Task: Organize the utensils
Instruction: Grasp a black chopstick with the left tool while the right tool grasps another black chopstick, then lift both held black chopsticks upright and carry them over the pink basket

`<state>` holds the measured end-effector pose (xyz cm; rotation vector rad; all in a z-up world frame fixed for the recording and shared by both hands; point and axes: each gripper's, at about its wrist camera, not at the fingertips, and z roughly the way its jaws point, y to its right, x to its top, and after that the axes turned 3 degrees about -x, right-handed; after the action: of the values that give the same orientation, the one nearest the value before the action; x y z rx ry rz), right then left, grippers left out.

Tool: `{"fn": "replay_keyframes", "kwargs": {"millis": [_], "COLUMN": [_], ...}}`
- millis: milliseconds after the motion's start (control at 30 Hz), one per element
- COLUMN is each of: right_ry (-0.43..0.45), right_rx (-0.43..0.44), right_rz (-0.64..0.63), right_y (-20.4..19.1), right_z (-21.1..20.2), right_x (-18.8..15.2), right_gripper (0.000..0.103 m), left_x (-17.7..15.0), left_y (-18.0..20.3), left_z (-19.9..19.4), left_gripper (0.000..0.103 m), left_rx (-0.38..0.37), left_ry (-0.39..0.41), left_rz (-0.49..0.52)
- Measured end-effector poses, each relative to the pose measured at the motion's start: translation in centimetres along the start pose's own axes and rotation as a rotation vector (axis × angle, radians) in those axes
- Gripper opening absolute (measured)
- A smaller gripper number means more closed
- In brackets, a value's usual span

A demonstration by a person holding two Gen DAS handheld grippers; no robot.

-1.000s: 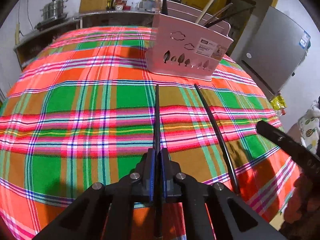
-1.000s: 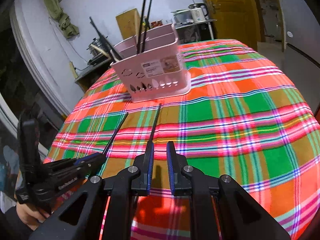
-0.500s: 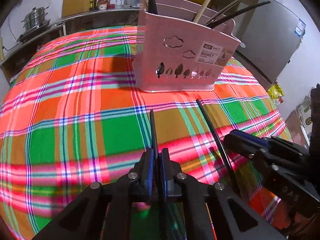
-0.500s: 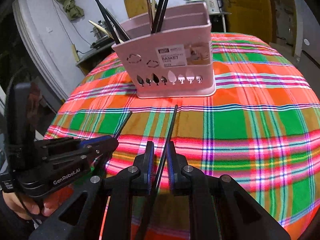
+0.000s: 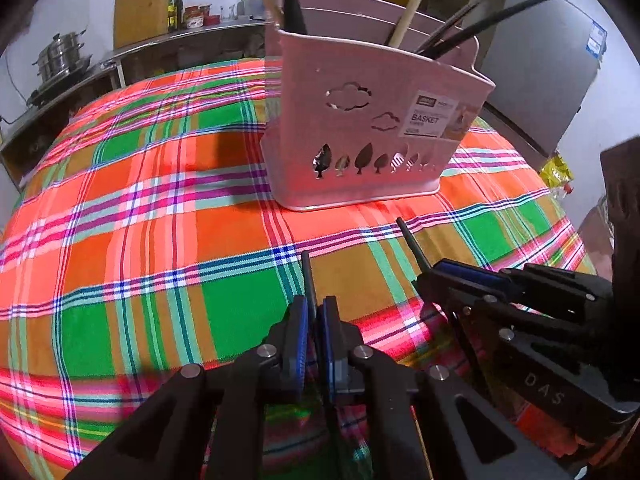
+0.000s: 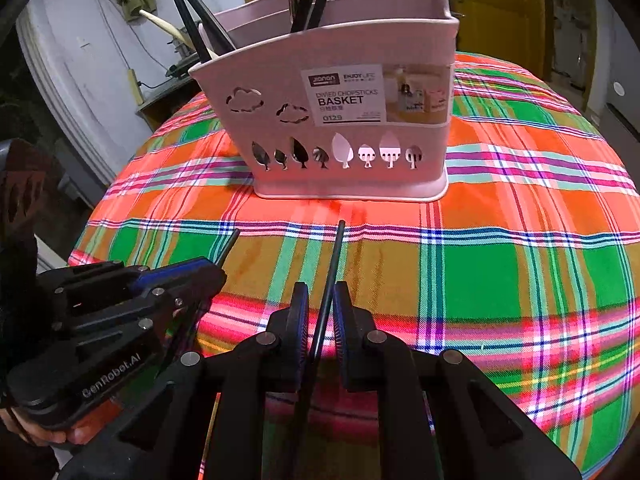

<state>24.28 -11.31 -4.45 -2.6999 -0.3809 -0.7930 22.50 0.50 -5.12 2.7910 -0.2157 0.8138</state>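
Step in hand: each tong carries one black chopstick toward the pink basket (image 6: 344,120); I judge this is the carry phase, just before the drop.
Left gripper (image 5: 313,320): its jaws are closed on the left chopstick (image 5: 307,276), whose tip points to 12 o'clock, at the basket's lower wall.
Right gripper (image 6: 320,312): its jaws stand a little apart with the right chopstick (image 6: 334,264) between them; the stick seems held, but the contact with the pads is not clear to me.
Basket position: at 12 o'clock in both views, standing on the plaid tablecloth (image 6: 520,280), near the chopstick tips but not touching them.
Basket content: several dark and pale sticks already lean in the compartments.
Gripper relation: in the right view the left gripper is at 9 o'clock, just beside.
Next move: probably raise both tips above the rim, tilt the sticks upright, choose a compartment, then let go.
Risk: the sticks may hit the wall, or the two tongs may collide.
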Motion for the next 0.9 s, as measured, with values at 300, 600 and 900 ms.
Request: {"fn": "replay_keyframes", "kwargs": {"millis": [300, 600, 900], "right_ry": [-0.001, 0.085, 0.161], "right_rx": [0.010, 0.047, 0.051], "right_rz": [0.005, -0.016, -0.019], "right_y": [0.0, -0.6, -0.7], "right_z": [-0.9, -5.4, -9.3], "right_x": [0.4, 1.3, 2.3], "right_gripper": [0.007, 0.005, 0.002], "left_x": [0.5, 1.9, 3.4], "left_y": [-0.6, -0.2, 0.5], "left_z": [-0.3, -5.4, -9.9], "left_gripper": [0.005, 0.004, 0.004], "left_rx": [-0.015, -0.034, -0.049], "left_ry": [-0.012, 0.086, 0.166], "left_rz": [-0.050, -0.044, -0.029]}}
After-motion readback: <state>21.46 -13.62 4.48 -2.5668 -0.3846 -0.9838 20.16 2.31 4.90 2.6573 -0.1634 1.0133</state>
